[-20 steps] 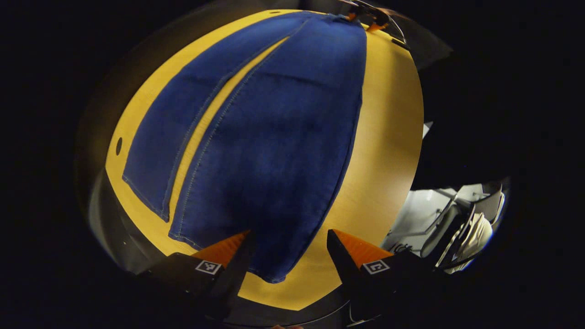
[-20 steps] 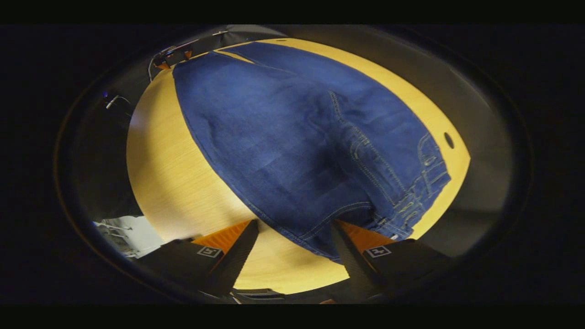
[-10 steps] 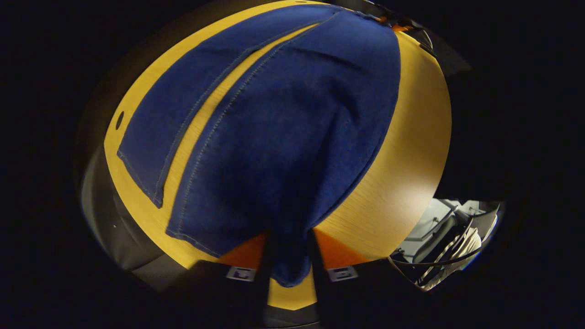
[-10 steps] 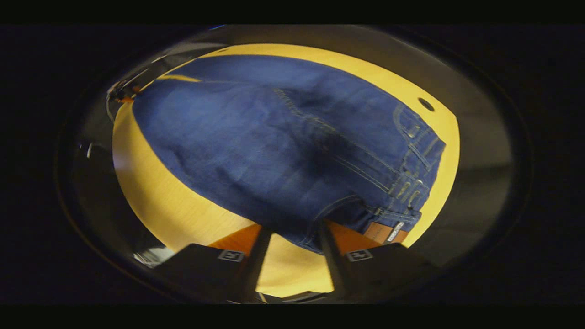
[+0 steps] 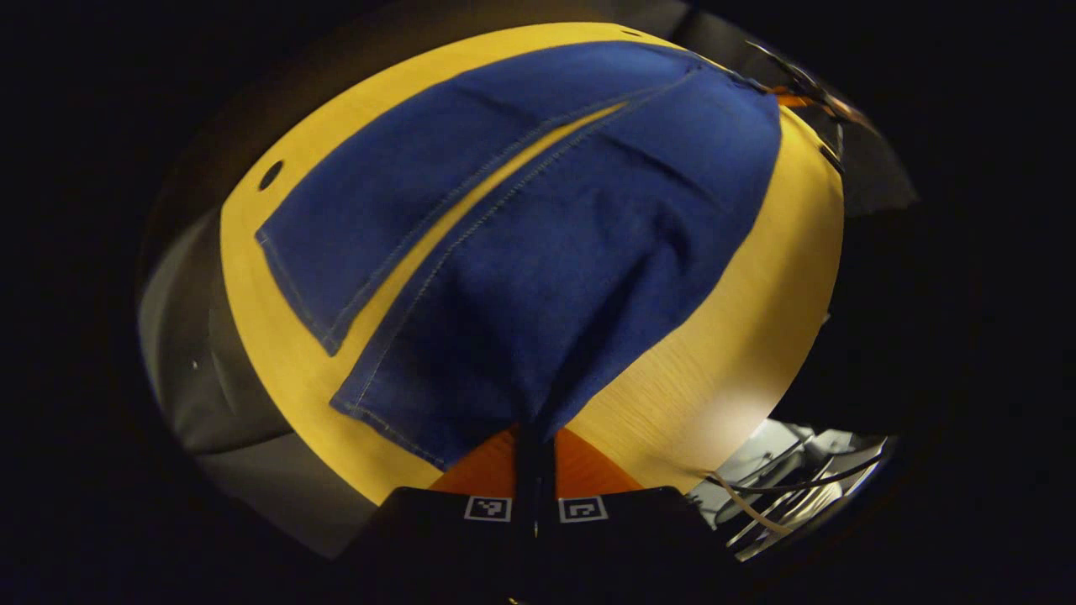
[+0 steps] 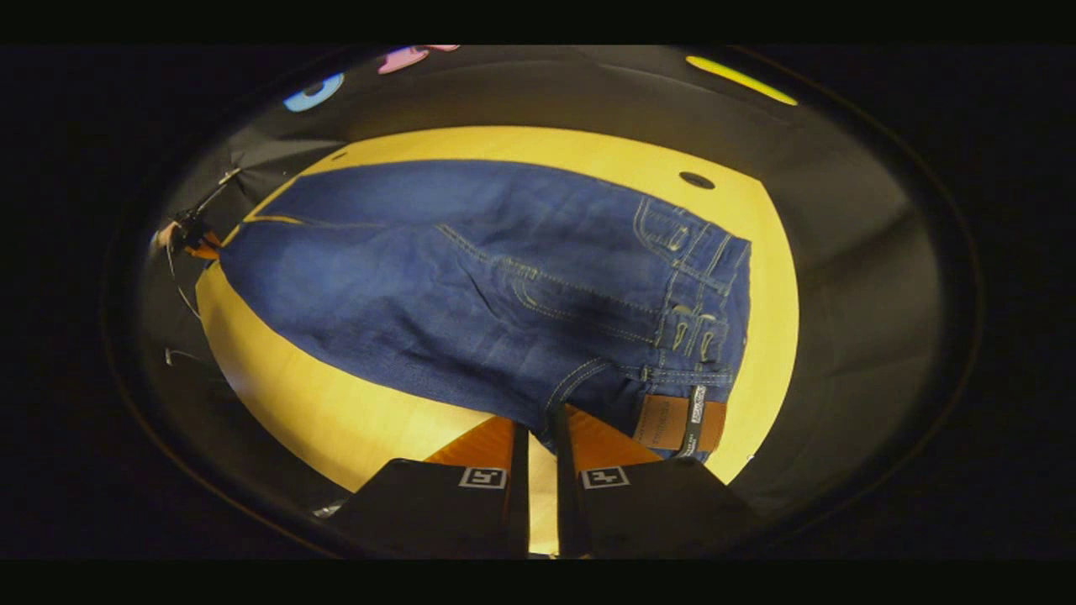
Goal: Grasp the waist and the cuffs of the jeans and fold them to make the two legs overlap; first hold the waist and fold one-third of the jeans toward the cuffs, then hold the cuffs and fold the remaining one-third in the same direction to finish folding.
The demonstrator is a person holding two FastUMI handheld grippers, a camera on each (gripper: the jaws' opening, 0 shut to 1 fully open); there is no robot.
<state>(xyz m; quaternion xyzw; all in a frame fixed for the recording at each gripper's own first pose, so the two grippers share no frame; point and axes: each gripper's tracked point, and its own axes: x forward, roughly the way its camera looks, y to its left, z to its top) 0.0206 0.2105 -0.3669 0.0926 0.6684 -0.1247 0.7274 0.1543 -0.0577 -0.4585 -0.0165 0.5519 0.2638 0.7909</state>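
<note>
Blue jeans point(image 5: 538, 252) lie flat on a yellow wooden table point(image 5: 740, 336), the two legs side by side with a thin gap between them. My left gripper point(image 5: 535, 437) is shut on the outer corner of the near leg's cuff, and the cloth rises in a ridge toward it. The far leg point(image 5: 395, 210) lies flat. In the right gripper view the waist end of the jeans point(image 6: 504, 286) shows its pockets, belt loops and a brown patch point(image 6: 668, 422). My right gripper point(image 6: 538, 428) is shut on the near waist edge. Each view shows the other gripper small at the far end of the jeans.
A dark round hole point(image 5: 271, 175) sits in the tabletop beyond the far cuff, and a hole point(image 6: 696, 180) sits beyond the waist. Pale gear with cables point(image 5: 790, 496) lies below the table's near edge. Bare tabletop point(image 6: 336, 403) borders the jeans.
Both grippers went from wide open to shut, the left on the near cuff corner and the right on the waist edge. The cloth now bunches up toward each.
</note>
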